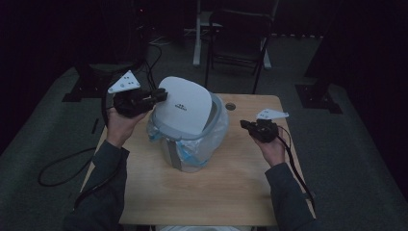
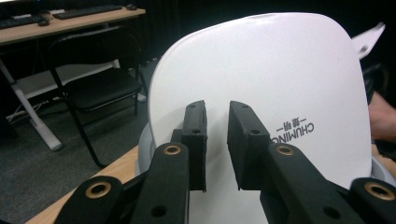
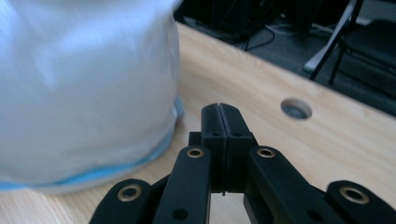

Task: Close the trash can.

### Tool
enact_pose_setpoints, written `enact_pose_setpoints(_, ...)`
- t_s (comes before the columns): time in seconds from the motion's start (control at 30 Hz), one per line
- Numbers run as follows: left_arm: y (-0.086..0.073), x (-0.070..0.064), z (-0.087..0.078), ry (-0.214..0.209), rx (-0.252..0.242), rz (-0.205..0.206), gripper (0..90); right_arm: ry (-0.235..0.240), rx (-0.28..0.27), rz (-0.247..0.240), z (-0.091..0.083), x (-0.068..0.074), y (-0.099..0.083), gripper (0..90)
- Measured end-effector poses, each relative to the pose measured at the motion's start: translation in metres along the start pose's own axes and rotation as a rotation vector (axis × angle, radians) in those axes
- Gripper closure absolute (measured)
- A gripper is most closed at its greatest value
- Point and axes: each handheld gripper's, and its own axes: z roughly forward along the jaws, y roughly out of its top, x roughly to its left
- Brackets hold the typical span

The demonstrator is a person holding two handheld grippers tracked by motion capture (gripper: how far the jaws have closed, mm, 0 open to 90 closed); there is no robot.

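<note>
Nearest the camera in the high view, two sleeved forearms are being extended over the wooden table (image 1: 207,192), each hand holding a set of tongs. The right tongs (image 1: 246,124) are being held just above the table, to the right of the bin and apart from it; in the right gripper view the right tongs (image 3: 220,108) are being kept pressed together with nothing between them, beside the blurred plastic liner (image 3: 84,93) and near a round hole (image 3: 296,108) in the tabletop. At the middle of the table a small bin (image 1: 192,144) lined with a clear bag edged in blue is being stood upright. Its white lid (image 1: 185,106) is being tilted up above the rim. The left tongs (image 1: 162,95) are being held at the lid's left edge; in the left gripper view the left tongs (image 2: 217,105) are being held spread, a gap showing between the jaws, with the lid (image 2: 261,70) and its printed lettering right behind them; whether they are touching the lid cannot be told. Farther back, a dark folding chair (image 1: 240,38) is being left standing on the grey floor.
</note>
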Motion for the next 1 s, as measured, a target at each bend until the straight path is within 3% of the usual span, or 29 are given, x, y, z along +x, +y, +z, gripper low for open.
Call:
enact_pose_setpoints(0.4, -0.002, -0.001, 0.014, 0.011, 0.036, 0.007, 77.1, 0.054, -0.069, -0.057, -0.017, 0.011, 0.056, 89.6)
enact_pose_setpoints(1.0, -0.008, -0.003, 0.034, 0.007, 0.087, -0.001, 77.0, 0.171, -0.155, -0.061, -0.007, 0.020, 0.115, 89.4)
